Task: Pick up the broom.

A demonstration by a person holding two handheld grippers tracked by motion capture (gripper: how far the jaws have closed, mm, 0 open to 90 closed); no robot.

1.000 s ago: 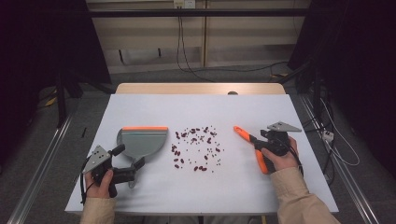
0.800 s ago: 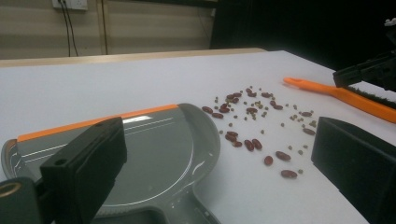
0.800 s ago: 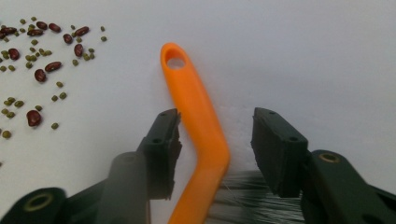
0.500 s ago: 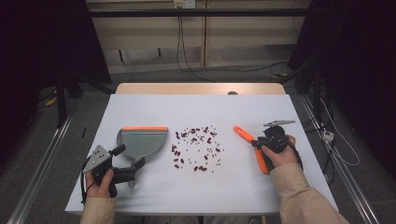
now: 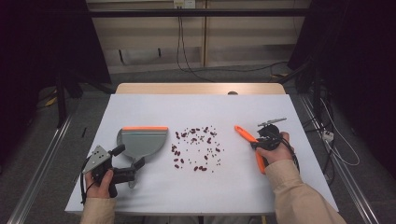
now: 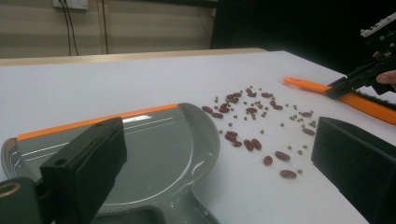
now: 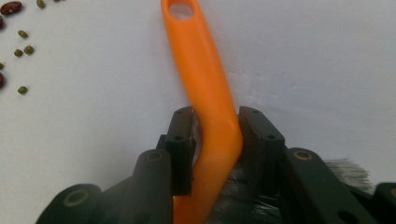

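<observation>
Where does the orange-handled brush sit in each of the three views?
High view: orange-handled brush lies right of the scattered beans, under the right gripper.
Left gripper view: far right, beyond the beans, brush at.
Right gripper view: centre, handle between the jaws.
Shared landmark: the beans.

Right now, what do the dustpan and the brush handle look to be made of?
Dustpan: grey, probably moulded plastic, glossy, with light streaks across its pan; the orange lip strip looks matte, perhaps rubber. Brush handle: orange, smooth one-piece moulding with a hanging hole, likely plastic with a satin sheen. The right gripper clamps it.
</observation>
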